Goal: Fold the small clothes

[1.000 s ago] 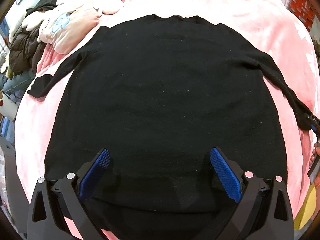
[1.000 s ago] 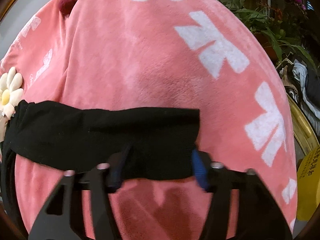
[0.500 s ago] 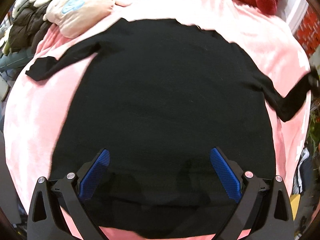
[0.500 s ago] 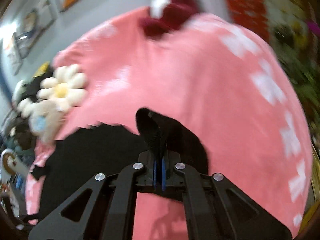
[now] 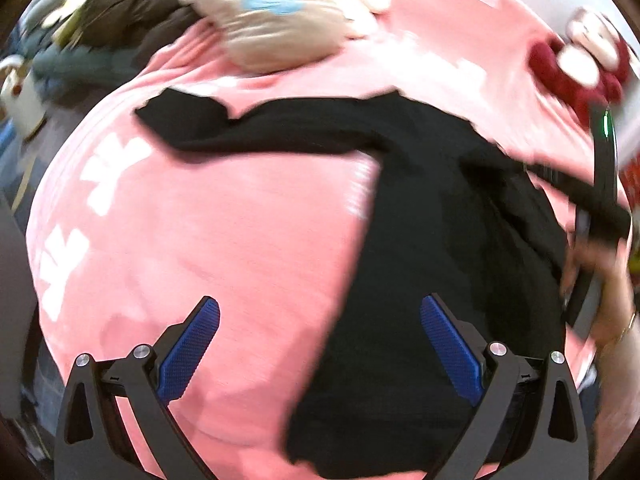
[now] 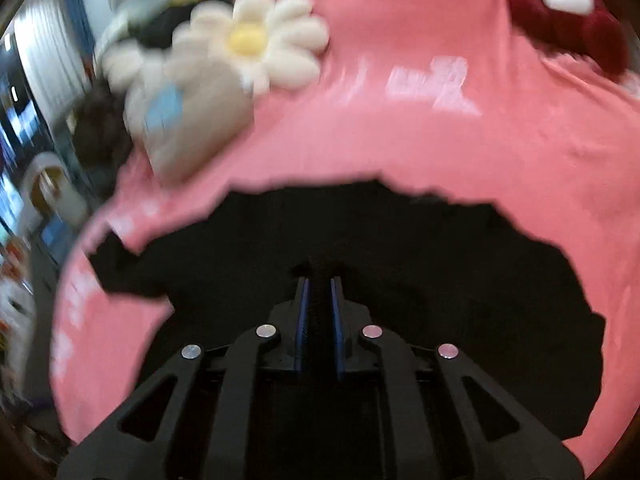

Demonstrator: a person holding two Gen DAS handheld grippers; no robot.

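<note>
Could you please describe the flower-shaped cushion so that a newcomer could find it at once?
Start from the pink blanket covering the bed. At its far left edge, beyond the black sweater, lies the flower cushion. Unlike the plain beige cushion beside it, it has white petals around a yellow centre.

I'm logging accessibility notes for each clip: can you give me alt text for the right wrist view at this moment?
The right gripper, its blue-padded jaws nearly closed on a fold of the black knit sweater, points down at the garment spread on a pink fleece blanket. Beyond it lie a white daisy-shaped plush cushion and a dark red plush toy; the picture is motion-blurred.
</note>
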